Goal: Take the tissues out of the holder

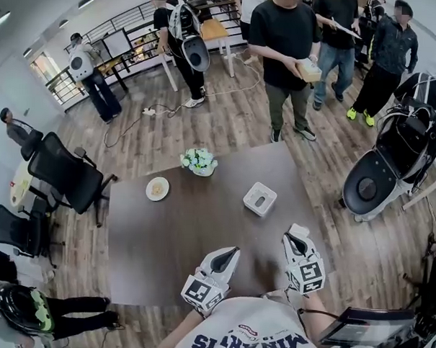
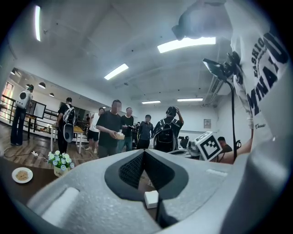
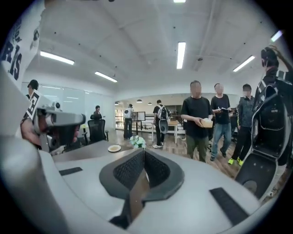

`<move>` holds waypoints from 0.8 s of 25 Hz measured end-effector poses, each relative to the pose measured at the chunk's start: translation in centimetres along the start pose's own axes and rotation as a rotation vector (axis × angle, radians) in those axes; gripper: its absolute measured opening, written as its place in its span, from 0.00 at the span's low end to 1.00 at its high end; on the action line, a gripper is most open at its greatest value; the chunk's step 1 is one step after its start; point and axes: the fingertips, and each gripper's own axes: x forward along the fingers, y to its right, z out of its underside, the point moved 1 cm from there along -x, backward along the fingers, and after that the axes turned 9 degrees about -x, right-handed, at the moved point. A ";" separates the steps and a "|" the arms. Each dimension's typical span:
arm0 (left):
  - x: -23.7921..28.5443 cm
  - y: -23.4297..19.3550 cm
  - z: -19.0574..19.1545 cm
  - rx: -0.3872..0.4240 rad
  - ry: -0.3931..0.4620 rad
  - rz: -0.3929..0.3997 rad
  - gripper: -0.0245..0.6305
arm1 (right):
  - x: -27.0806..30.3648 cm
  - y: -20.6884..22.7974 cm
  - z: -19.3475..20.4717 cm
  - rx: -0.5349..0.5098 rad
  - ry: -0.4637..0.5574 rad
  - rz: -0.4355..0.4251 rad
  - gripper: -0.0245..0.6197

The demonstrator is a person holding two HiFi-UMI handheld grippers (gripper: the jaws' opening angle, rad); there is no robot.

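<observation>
Head view: the white tissue holder (image 1: 260, 199) stands on the table (image 1: 164, 261) ahead of both tongs. It is nearer the right tongs (image 1: 291, 241) than the left tongs (image 1: 233, 251) and clear of each. No tissue lies outside it.

Left gripper view: the tips meet, closed on nothing.

Right gripper view: the jaws are likewise pressed together and empty.

By my reading the task is not yet begun, so reaching, pinching and pulling are all left.
</observation>
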 end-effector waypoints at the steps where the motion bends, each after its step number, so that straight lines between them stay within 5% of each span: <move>1: 0.1 0.1 -0.5 0.007 0.008 0.001 0.04 | -0.5 -0.5 -1.4 0.005 0.042 -0.015 0.05; 7: -0.1 0.6 -2.0 0.034 0.049 0.005 0.04 | -3.5 -2.7 -7.3 -0.024 0.237 -0.053 0.05; 20: -0.8 0.2 -2.2 0.033 0.057 -0.009 0.04 | -2.9 -2.9 -7.1 -0.073 0.213 -0.052 0.05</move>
